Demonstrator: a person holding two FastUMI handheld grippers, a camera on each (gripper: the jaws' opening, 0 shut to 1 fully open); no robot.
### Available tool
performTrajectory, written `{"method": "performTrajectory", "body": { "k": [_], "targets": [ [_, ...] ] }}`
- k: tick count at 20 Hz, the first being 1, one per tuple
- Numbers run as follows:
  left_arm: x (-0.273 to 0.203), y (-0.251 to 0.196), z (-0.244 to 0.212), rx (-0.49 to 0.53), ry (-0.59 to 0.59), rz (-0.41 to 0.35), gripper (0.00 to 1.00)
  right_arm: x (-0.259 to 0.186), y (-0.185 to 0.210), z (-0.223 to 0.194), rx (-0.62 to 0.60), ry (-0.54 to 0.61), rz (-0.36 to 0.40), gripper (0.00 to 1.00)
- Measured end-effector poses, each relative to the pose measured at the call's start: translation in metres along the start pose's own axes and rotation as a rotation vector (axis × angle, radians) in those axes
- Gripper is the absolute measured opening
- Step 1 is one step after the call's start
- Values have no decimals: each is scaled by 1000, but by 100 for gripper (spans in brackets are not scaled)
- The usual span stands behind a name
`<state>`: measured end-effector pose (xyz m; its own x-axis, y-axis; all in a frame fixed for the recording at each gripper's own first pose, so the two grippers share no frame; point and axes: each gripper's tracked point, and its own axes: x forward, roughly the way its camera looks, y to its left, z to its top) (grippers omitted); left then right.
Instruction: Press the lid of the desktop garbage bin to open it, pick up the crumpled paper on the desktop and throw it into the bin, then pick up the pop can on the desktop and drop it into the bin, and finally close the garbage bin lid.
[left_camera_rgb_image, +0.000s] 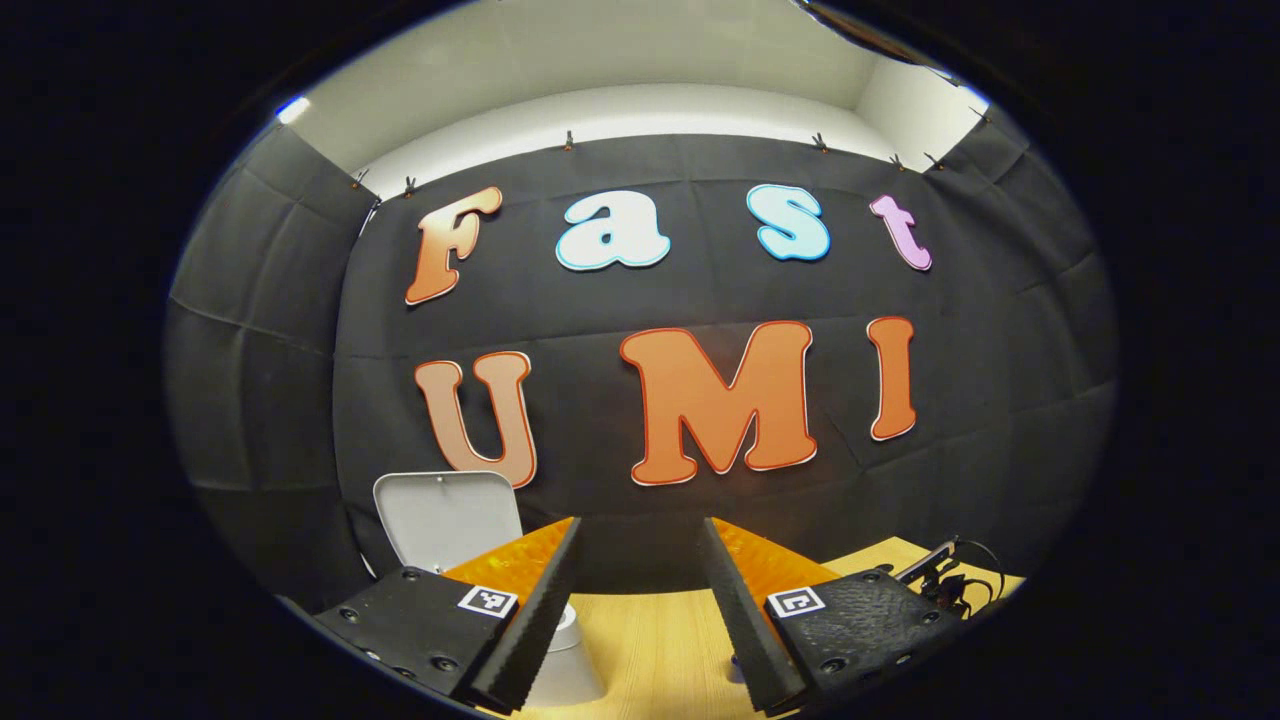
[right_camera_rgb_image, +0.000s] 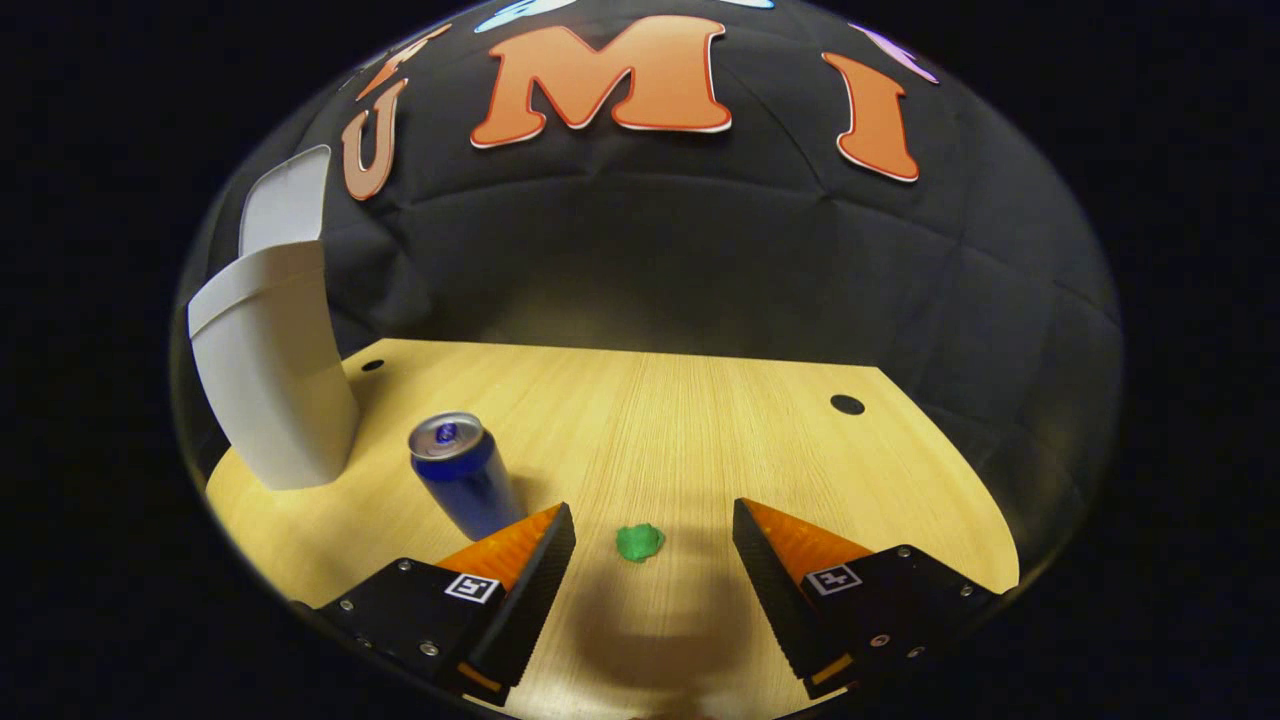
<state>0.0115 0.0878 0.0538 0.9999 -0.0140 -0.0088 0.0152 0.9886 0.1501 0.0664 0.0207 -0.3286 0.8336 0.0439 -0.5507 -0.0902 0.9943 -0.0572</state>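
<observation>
The left tool (left_camera_rgb_image: 638, 590) gapes wide, its fingers hiding most of the bin (left_camera_rgb_image: 572, 655); the lid (left_camera_rgb_image: 447, 520) stands up. The right tool (right_camera_rgb_image: 650, 570), wide too, hovers over the crumpled paper (right_camera_rgb_image: 640, 542) on open table (right_camera_rgb_image: 700, 420). The can (right_camera_rgb_image: 462, 488) stands upright near the bin.

A light wooden table (right_camera_rgb_image: 700, 440) with a straight grain carries everything, and two small dark round holes are set into its top (one near each far corner). The white garbage bin (right_camera_rgb_image: 270, 380) stands at its far left with the lid (right_camera_rgb_image: 285, 205) raised. Just beside the bin stands an upright blue pop can (right_camera_rgb_image: 462, 485). A small green crumpled paper (right_camera_rgb_image: 640, 542) lies nearer, apart from the can.
</observation>
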Motion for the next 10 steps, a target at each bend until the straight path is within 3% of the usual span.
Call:
{"method": "performTrajectory", "body": {
  "k": [5, 9, 10],
  "targets": [
    [-8, -4, -10, 22, 40, -1, 77, 27, 2, -16, -5, 45, -18, 95],
    [-9, -2, -17, 34, 66, 1, 83, 44, 8, -38, -6, 107, -23, 91],
    [-8, -2, -20, 39, 74, 2, 79, 45, 10, -41, -3, 114, -23, 89]
  ]
}}
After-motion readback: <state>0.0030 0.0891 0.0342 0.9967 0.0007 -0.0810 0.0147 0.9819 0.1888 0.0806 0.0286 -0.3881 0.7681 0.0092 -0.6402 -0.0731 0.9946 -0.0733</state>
